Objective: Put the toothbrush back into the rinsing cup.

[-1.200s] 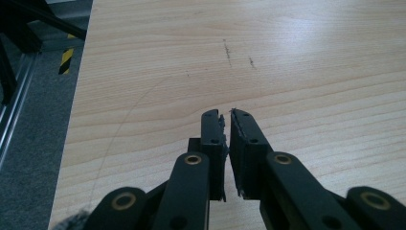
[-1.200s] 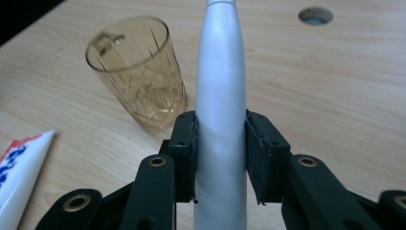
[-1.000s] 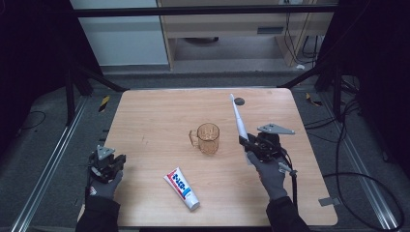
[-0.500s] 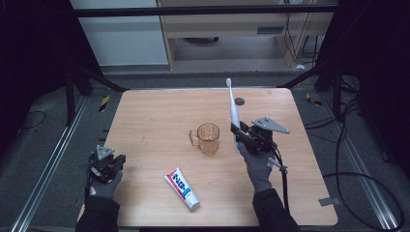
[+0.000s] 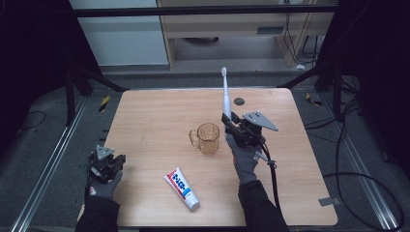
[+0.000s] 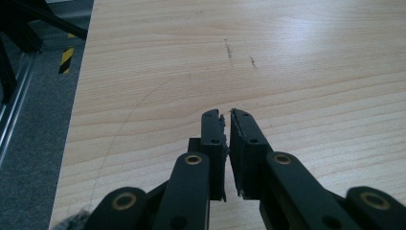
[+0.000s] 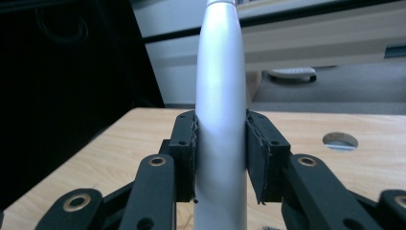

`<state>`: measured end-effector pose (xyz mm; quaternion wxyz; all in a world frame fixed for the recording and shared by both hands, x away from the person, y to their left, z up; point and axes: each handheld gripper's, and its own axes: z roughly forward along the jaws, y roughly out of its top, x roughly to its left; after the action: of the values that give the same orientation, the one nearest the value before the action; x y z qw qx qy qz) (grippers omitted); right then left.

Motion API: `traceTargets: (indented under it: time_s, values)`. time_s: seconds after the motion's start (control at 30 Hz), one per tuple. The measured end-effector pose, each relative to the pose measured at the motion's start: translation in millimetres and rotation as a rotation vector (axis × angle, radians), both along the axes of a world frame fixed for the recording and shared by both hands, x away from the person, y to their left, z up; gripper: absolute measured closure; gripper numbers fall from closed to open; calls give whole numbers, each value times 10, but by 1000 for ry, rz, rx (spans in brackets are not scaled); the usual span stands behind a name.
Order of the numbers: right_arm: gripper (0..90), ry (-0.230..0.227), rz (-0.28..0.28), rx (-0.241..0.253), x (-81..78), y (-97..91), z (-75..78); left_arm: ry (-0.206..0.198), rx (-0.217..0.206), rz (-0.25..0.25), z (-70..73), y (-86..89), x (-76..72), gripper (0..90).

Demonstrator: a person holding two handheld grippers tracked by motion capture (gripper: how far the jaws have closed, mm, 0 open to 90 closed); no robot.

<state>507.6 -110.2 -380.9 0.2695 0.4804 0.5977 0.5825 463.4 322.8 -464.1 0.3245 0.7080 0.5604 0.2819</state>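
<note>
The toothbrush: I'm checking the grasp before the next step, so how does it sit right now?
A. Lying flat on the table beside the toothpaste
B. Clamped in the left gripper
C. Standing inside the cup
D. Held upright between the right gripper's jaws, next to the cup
D: the right gripper clamps the toothbrush by its handle, brush head up, just right of the cup.

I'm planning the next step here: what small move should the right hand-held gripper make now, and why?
Probably carry it slightly left, over the cup. The right hand-held gripper holds the toothbrush upright, clamped on its handle, just right of the empty cup, so it needs lining up before lowering.
</note>
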Motion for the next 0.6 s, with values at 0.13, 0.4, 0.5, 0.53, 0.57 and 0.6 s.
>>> traceTargets:
  time_s: [0.13, 0.4, 0.5, 0.53, 0.57, 0.6]
  values:
    - [664, -18, -19, 18, 53, 29, -17, -1, -1, 0, 2, 2, 0, 839]
    - [664, -34, -36, 40, 149, 100, -72, -1, 0, 0, 1, 3, 1, 841]
    - [664, -39, -36, 44, 183, 147, -92, -3, 3, 0, 3, 0, 1, 843]
    - [664, -40, -35, 43, 197, 168, -98, -4, 3, 0, 3, -1, 0, 844]
    - [664, -40, -35, 43, 197, 168, -98, -4, 3, 0, 3, -1, 0, 844]
    - [664, -41, -36, 43, 221, 211, -110, -4, 3, 1, 4, 0, 0, 845]
